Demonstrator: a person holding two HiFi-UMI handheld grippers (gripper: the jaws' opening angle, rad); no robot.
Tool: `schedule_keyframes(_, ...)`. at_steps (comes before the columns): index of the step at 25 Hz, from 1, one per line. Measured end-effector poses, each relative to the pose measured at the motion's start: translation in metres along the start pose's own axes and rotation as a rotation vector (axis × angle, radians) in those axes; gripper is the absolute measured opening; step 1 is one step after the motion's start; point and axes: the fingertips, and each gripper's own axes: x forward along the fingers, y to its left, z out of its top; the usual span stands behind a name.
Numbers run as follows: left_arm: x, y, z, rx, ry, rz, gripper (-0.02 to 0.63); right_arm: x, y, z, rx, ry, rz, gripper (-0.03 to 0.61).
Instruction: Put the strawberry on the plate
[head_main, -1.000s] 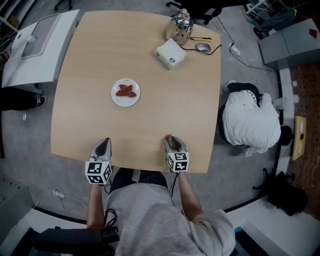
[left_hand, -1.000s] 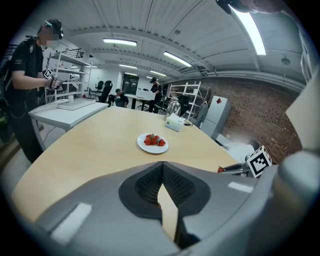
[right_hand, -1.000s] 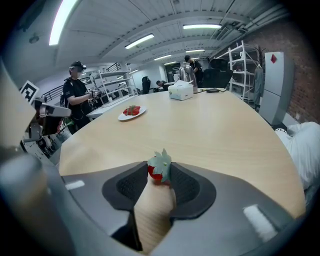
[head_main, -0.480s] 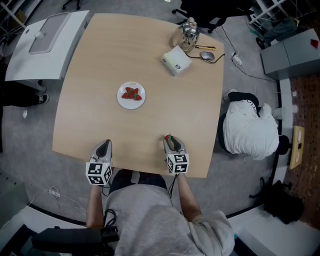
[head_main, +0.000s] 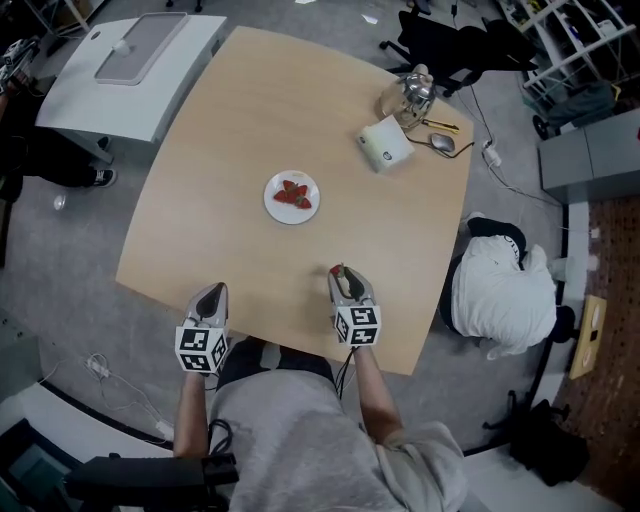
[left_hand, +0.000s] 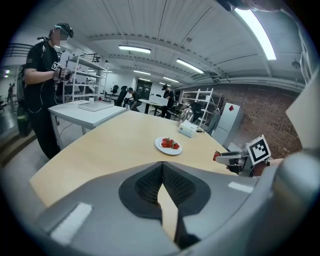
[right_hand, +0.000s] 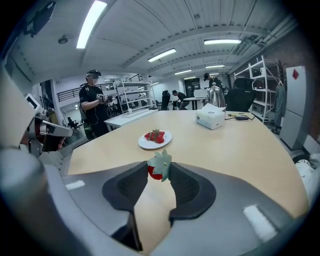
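Upper right, a metal kettle (head_main: 412, 92), a white box (head_main: 385, 145) and a mouse (head_main: 441, 144) cluster on the wooden table (head_main: 250, 120). A white desk (head_main: 140, 80) stands upper left; a person in white (head_main: 503, 295) crouches at right.

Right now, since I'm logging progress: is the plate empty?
Not empty: red strawberries lie on the white plate.

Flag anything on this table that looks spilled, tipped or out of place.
Nothing stands out. The strawberries lie inside the plate, the table shows no spill, and the right gripper holds one strawberry at its tips.
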Motion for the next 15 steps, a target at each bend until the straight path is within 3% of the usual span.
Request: schedule_keyframes(15, -0.031, 0.031, -0.012, -0.091, -0.048, 0.112, 0.02, 0.052, 0.037, 0.052, -0.14, -0.03, 0.102, 0.147)
